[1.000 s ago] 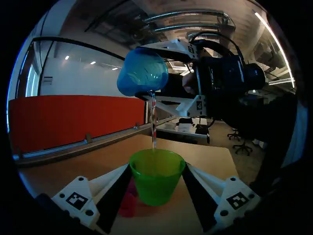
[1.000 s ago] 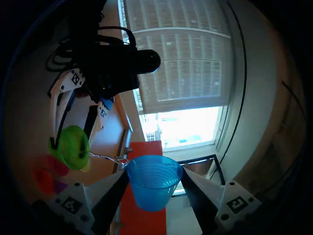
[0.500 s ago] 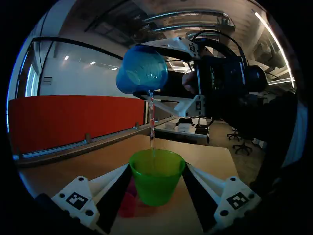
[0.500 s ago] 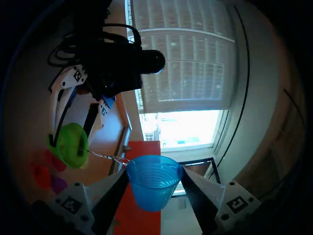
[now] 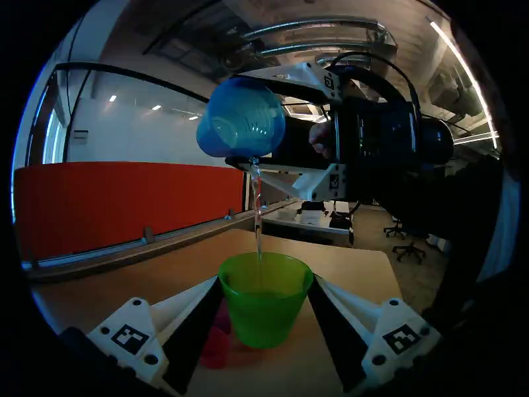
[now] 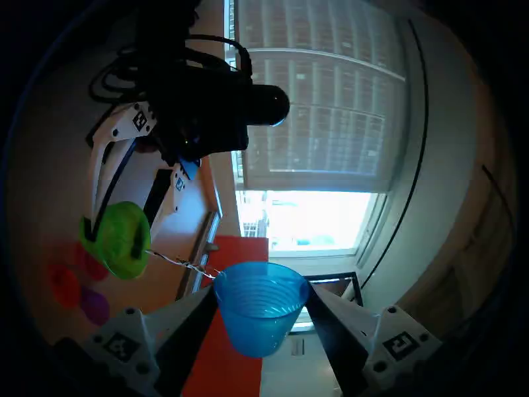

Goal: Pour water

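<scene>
Left gripper (image 5: 264, 283): we see both fingers pressing a tapered, translucent green cup (image 5: 264, 321).
Right gripper (image 6: 261, 291): we find it clamping a ribbed, tipped blue cup (image 6: 260, 324).
Water (image 5: 256, 212): thin twisted stream.

**White fingers, black pads, square tags**

The left gripper (image 5: 264, 281) had two white, wedge-shaped fingers (image 5: 142, 334), each lined on its inner side with a black pad (image 5: 198, 324). Near its base each finger carried a square black-and-white marker (image 5: 129, 338) with small round screw holes around it.

The right gripper (image 6: 261, 291) was built the same: white shells, black pads and a square marker on each finger. In the left gripper view it had a bulky black camera body (image 5: 377, 132) ending in a round lens barrel. Smaller square markers sat on the finger sides, and black cables (image 5: 370, 54) looped above.

In the right gripper view, the left gripper's black housing bore a small blue part (image 6: 187, 169).
</scene>
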The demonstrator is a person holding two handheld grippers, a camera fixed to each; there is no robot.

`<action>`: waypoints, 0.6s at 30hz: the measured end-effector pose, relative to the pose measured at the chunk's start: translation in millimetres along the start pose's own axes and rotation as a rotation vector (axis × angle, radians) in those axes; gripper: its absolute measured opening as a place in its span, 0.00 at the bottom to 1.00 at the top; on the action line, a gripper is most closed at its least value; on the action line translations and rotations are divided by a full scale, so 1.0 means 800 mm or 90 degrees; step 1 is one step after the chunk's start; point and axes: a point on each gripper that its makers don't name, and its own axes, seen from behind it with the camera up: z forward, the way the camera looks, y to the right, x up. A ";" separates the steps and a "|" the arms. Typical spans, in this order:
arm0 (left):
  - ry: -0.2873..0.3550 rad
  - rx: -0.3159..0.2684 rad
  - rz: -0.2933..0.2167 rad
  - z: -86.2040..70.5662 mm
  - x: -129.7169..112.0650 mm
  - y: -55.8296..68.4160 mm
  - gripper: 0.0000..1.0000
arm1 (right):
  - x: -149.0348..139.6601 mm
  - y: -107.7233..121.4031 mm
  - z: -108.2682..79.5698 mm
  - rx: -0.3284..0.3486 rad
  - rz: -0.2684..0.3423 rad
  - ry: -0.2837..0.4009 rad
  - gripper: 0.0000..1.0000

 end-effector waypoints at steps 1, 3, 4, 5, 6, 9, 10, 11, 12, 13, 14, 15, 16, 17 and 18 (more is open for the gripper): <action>0.001 0.000 0.000 0.000 0.000 0.000 0.87 | 0.000 0.000 0.000 0.000 -0.001 0.000 0.93; 0.001 -0.001 0.000 0.000 0.001 0.001 0.87 | -0.001 0.000 0.001 0.000 -0.003 0.001 0.93; 0.002 -0.001 0.000 0.000 0.001 0.001 0.87 | -0.001 0.000 0.001 -0.001 -0.004 0.001 0.92; 0.002 -0.001 0.000 0.000 0.001 0.001 0.87 | -0.001 0.000 0.001 -0.001 -0.005 0.002 0.92; 0.002 -0.001 0.000 0.000 0.001 0.001 0.87 | -0.001 0.000 0.001 -0.001 -0.007 0.002 0.92; 0.003 -0.001 0.000 0.000 0.000 -0.001 0.87 | -0.001 0.000 0.001 -0.002 -0.016 0.001 0.92; 0.003 0.000 0.000 0.000 0.000 -0.001 0.87 | -0.001 0.000 0.000 -0.002 -0.018 0.000 0.92; 0.003 0.000 -0.001 0.000 0.000 -0.001 0.87 | 0.000 -0.001 0.000 -0.002 -0.020 0.000 0.92; 0.004 0.000 -0.001 0.000 0.001 -0.002 0.87 | 0.000 -0.001 0.000 -0.002 -0.022 0.000 0.92; 0.004 0.000 -0.001 0.000 0.001 -0.002 0.87 | 0.001 -0.001 0.000 -0.002 -0.025 0.000 0.92; 0.004 0.001 -0.001 0.001 0.001 -0.002 0.87 | 0.002 -0.001 0.000 -0.002 -0.027 0.001 0.92; 0.005 0.001 -0.001 0.001 0.002 -0.002 0.87 | 0.003 -0.001 0.000 -0.002 -0.029 0.001 0.92; 0.005 0.001 -0.001 0.001 0.002 -0.002 0.87 | 0.004 -0.001 0.000 -0.002 -0.030 0.002 0.92; 0.006 0.001 -0.001 0.001 0.002 -0.002 0.87 | 0.005 -0.002 -0.001 -0.001 -0.032 0.002 0.92; 0.006 0.001 -0.001 0.001 0.003 -0.002 0.87 | 0.006 -0.002 -0.001 -0.001 -0.033 0.003 0.92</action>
